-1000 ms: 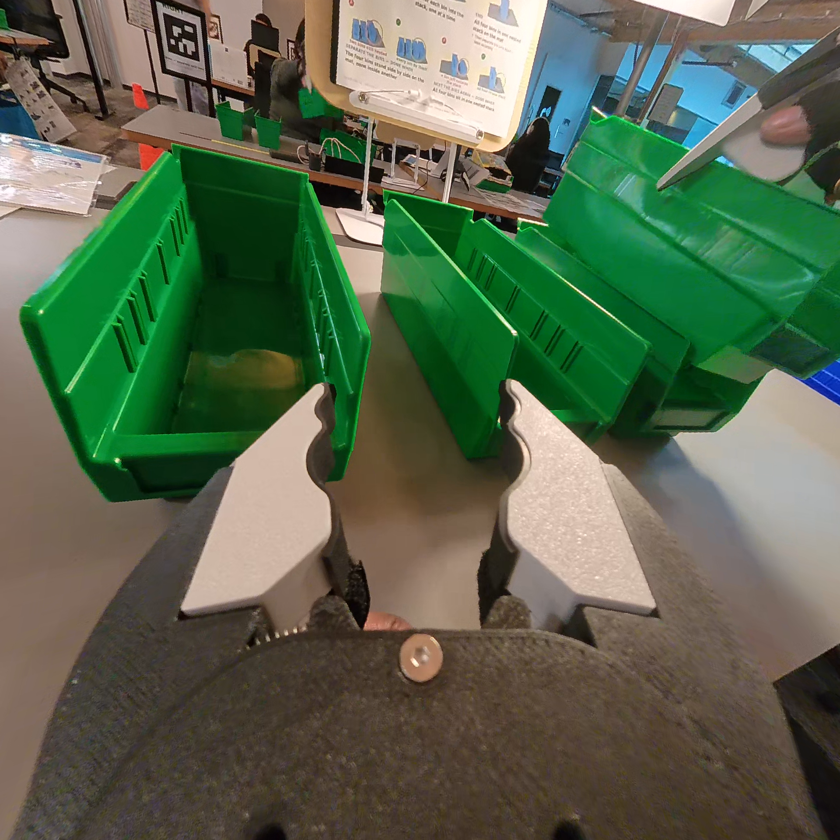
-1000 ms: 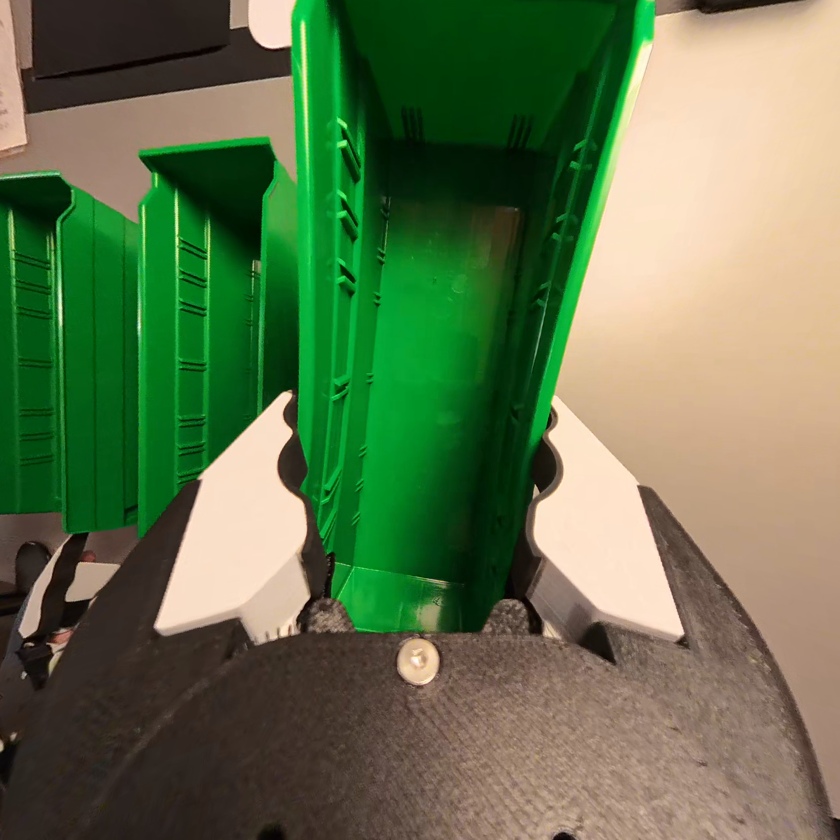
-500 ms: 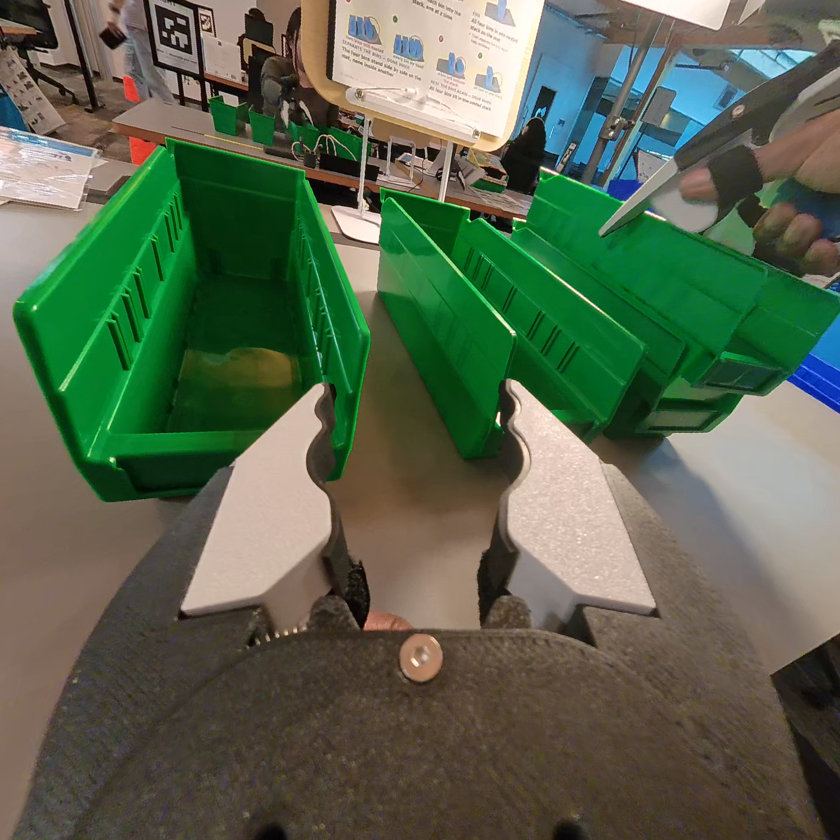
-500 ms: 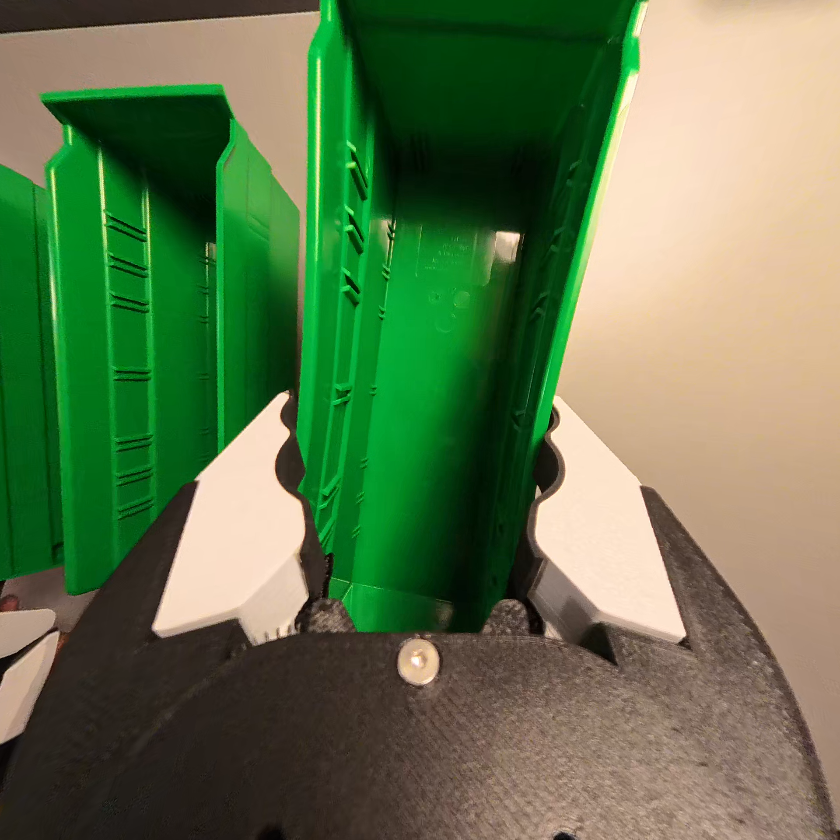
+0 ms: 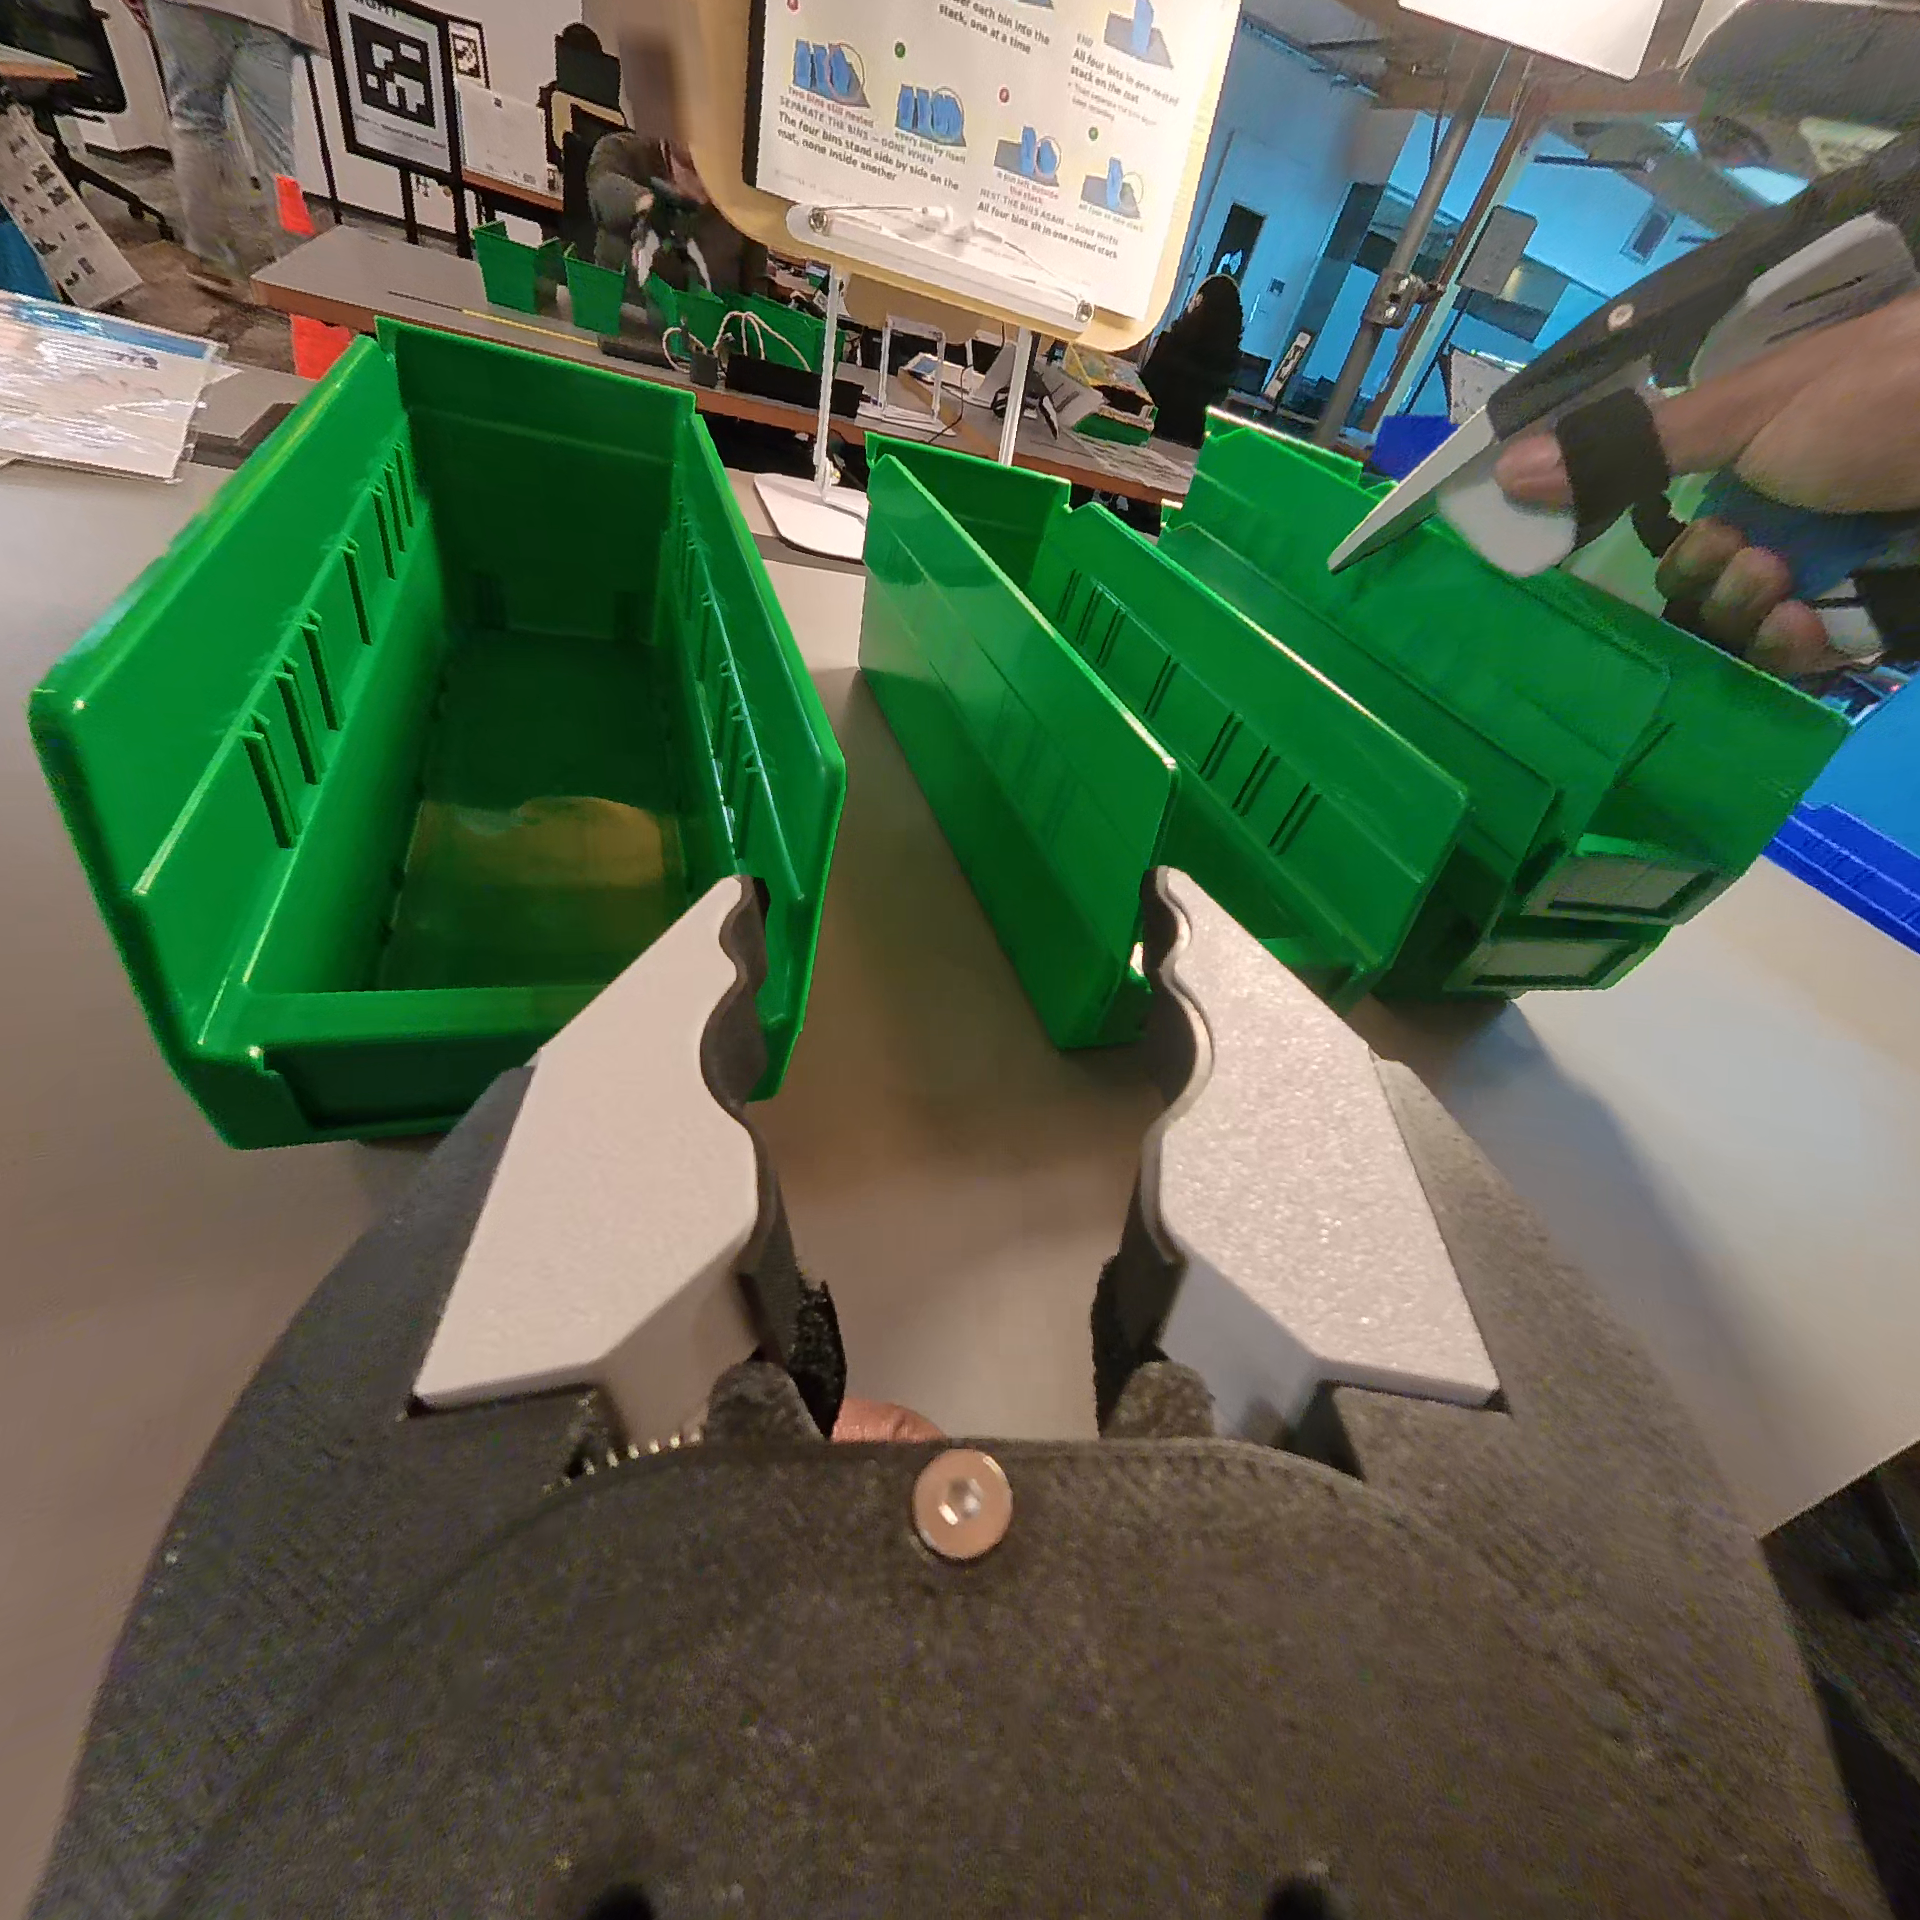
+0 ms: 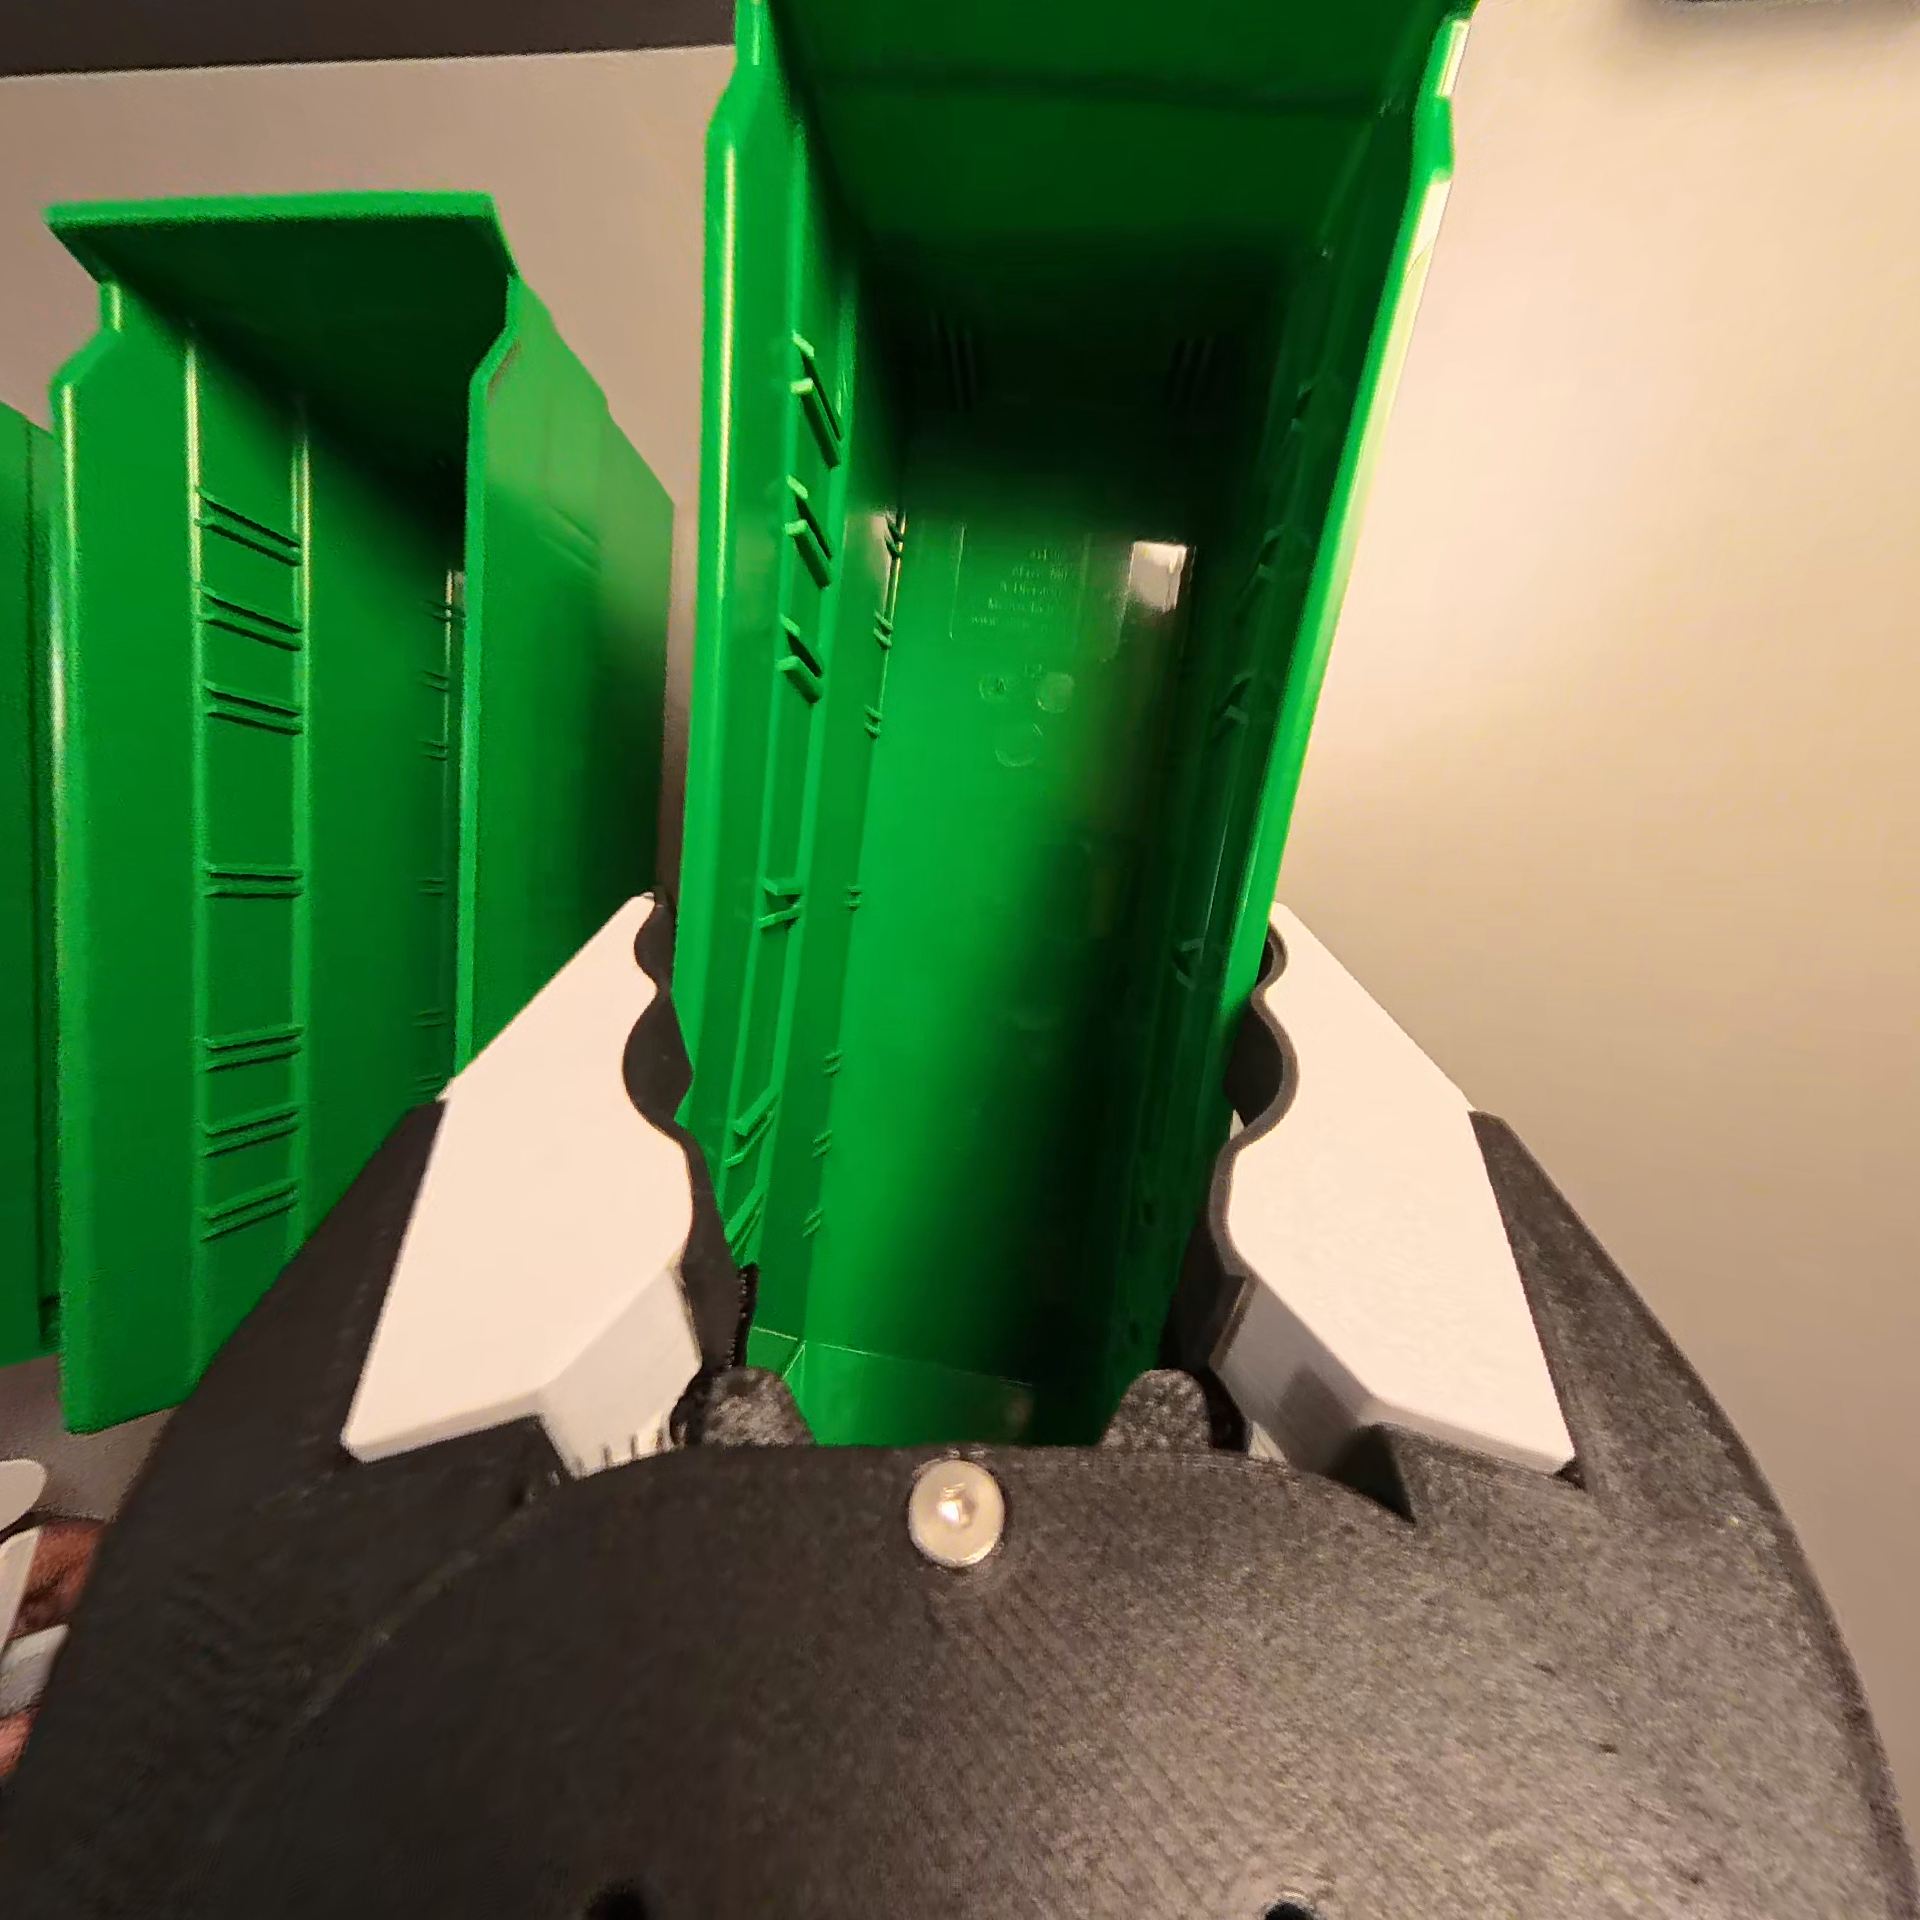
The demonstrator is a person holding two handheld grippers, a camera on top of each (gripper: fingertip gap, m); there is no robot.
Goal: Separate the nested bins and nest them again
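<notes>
Step in hand: I judge I am setting the bin [image 6: 997, 790] in my right tool [image 6: 966, 1029] down at the right end of the row on the desk [image 5: 1621, 1174]; in the left view it sits over another bin [image 5: 1527, 935], and whether inside it I cannot tell.
Doing it well: keep it level and its walls parallel to the neighbour's, then let go only once the base is seated.
Right tool: spread wide across the bin's width, a pad pressed on each outer side wall; grasping it.
Left tool [image 5: 945, 997]: released, parted with nothing between the fingers, hanging over bare desk between two bins.
Other bins: one [image 5: 343, 810] toward the left edge, one [image 5: 1029, 758] mid-desk, apart.
</notes>
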